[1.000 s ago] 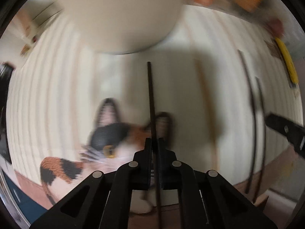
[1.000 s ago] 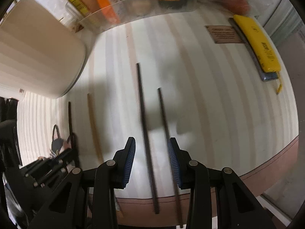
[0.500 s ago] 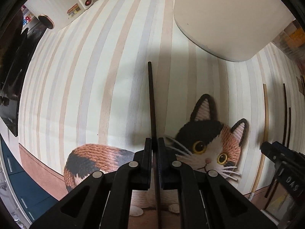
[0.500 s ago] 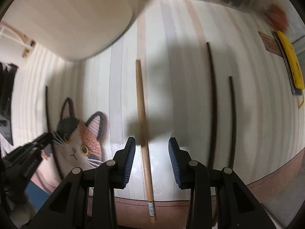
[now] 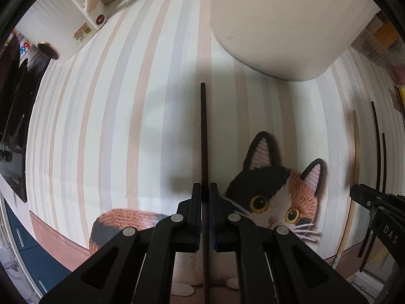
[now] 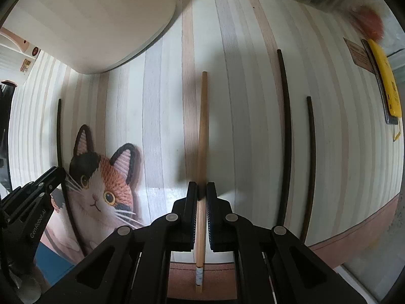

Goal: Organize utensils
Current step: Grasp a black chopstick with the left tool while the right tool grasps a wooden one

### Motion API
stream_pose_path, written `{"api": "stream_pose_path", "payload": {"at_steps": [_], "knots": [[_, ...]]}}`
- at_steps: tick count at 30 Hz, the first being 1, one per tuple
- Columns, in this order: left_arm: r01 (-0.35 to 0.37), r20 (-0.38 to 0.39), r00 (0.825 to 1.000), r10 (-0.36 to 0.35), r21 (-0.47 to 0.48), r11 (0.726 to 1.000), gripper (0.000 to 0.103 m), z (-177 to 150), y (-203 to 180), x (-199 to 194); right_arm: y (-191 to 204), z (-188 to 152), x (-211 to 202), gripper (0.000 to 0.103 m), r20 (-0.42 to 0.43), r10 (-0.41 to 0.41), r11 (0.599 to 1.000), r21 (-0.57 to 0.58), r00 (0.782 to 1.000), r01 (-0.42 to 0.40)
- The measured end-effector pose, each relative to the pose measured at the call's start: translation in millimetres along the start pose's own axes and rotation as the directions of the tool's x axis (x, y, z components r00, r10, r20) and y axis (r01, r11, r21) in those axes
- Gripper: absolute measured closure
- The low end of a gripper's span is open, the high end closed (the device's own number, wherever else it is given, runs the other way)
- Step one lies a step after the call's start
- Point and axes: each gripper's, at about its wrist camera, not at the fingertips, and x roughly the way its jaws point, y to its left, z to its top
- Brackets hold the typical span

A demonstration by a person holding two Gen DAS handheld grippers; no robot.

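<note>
Change since half a second ago: the right gripper (image 6: 201, 192), then open astride the wooden chopstick (image 6: 201, 136), has now closed on it; the left view has barely shifted.

Item 1, left gripper (image 5: 205, 192): fingers (image 5: 196, 197) pressed nearly together, clamping the dark chopstick (image 5: 203, 136) partway along its length. The stick runs straight forward along the gripper's axis, its far end pointing towards the cream container (image 5: 278, 25). It appears lifted off the tabletop (image 5: 114, 126), its shadow offset to one side. Held lengthwise, probably so it can be slid end-first into a holder.

Item 2, right gripper: fingers (image 6: 211, 197) narrowed to the width of the wooden chopstick, gripping it towards its near end, which bears a pale band and projects back under the gripper. Whether the stick has left the surface cannot be told.

Item 3, two loose dark chopsticks (image 6: 286, 136) and (image 6: 310, 167): lying on the striped mat to the right of the wooden one, roughly parallel, apart from each other.

Item 4, cat mat (image 6: 101, 177): flat on the tabletop between the two grippers.

Item 5, yellow case (image 6: 387, 86): at the far right edge, well apart.

Pose: both grippers held low, pointing forward and side by side, the left one visible at the edge of the right view and vice versa.
</note>
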Motion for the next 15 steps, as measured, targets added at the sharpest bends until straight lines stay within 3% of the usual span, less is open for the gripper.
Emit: {"api": "stream_pose_path", "payload": {"at_steps": [7,11,15], "knots": [[0.002,0.002,1.000,-0.002,0.005,1.000,0.100,15,-16,2,17,10,3,0.096,0.013,-0.072,0.995,-0.067,0.997,0.073],[0.015,-0.002,1.000,-0.015,-0.003,1.000,0.100,12,-15,2,28,9,3,0.096,0.003,-0.033,0.995,-0.094,0.999,0.033],[0.028,-0.011,1.000,-0.028,-0.005,1.000,0.100,17,-8,5,35,10,4,0.096,-0.002,-0.058,0.992,-0.109,0.998,0.057]]}}
